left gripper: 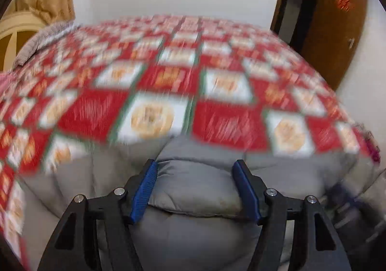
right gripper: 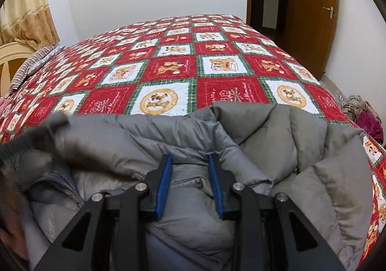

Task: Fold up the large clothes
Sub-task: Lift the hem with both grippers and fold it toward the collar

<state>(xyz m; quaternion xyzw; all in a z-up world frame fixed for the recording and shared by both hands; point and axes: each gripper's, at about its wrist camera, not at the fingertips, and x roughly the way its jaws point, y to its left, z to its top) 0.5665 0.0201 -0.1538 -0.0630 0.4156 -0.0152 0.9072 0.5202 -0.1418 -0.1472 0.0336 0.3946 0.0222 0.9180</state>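
- The left hand-held gripper (left gripper: 196, 186) has its blue pads (left gripper: 144, 192) spread wide; a puffed fold of the grey padded jacket (left gripper: 197, 189) bulges up between them, and the pads look clear of the cloth or barely against it, so it does not appear to hold anything. That view is smeared with motion blur, so finer contact cannot be read.
- The right hand-held gripper (right gripper: 190, 181) has its jaws only partly apart, with a quilted panel of the jacket (right gripper: 193, 198) lying between the blue pads (right gripper: 164, 189). The cloth fills the gap, and I judge it to be pinched, though the contact itself is not sharp enough to be sure.
- The jacket lies at the near edge of the bed, on a red, white and green patchwork quilt (right gripper: 168, 66), and it is bunched rather than flat: one thick flap is turned over across the middle, another panel stands up on the right, and the paler lining with a zip shows at lower left.
- As a judgement, the fold is partly made: at least one flap is brought over, but the bundle is loose and uneven, with edges not lined up.
- What seems left is to flatten the turned flap, bring in the raised right panel, and fold the length once more.
- Beyond the quilt stand a striped pillow (right gripper: 31, 63), a curtain (right gripper: 26, 8) and a brown door (right gripper: 311, 17).
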